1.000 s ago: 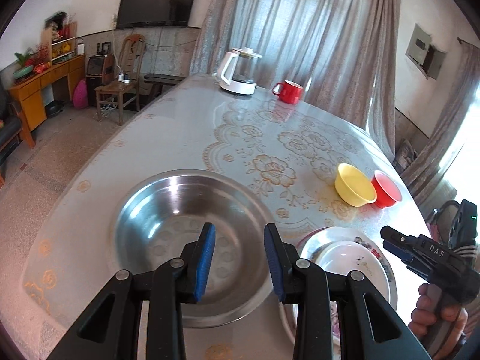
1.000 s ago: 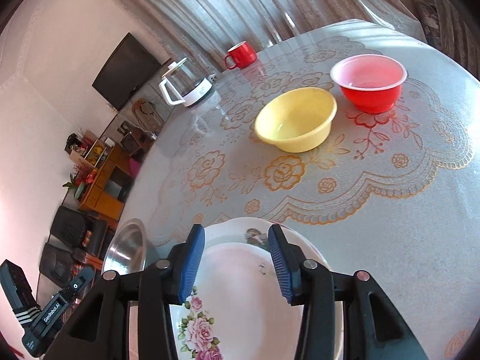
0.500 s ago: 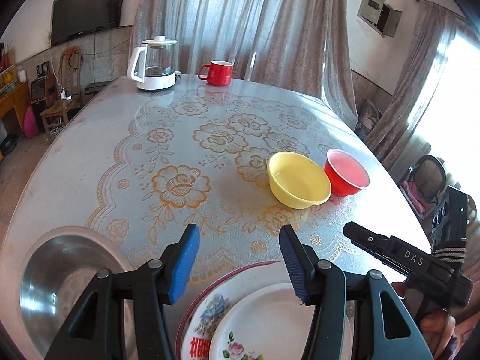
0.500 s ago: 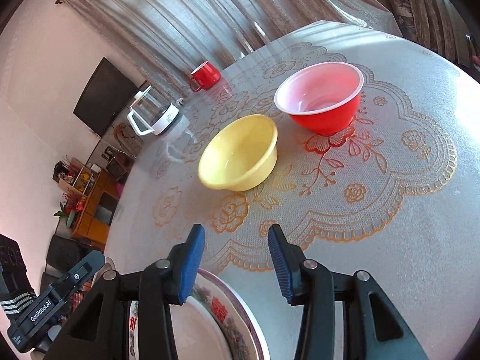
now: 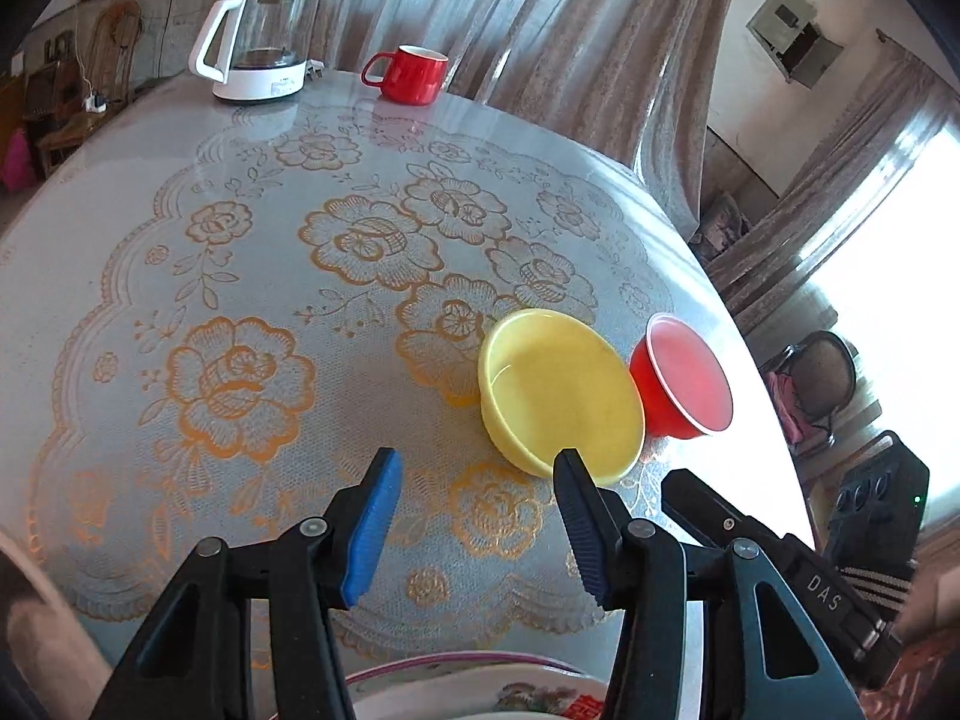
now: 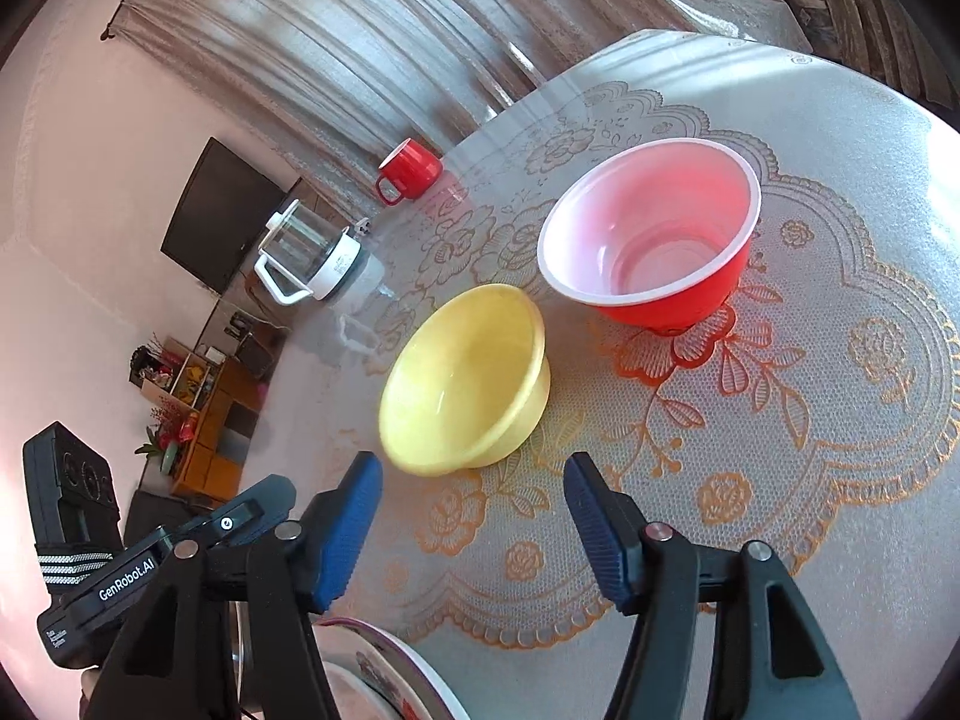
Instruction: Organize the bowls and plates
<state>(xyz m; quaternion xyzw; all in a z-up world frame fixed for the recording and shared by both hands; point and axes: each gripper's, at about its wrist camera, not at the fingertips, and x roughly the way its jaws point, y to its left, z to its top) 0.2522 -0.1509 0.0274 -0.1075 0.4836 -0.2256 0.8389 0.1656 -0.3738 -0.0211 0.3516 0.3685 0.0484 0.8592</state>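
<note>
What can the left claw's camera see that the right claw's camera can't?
Only the left view: a sunlit window, a grey box on the wall, and the right claw's black arm from the side.

Only the right view: a black TV, an orange cabinet with shelves, and the left claw's arm from the side.

Both: the yellow bowl, red bowl, red mug, kettle, flowered plate's rim, lace tablecloth and curtains.
</note>
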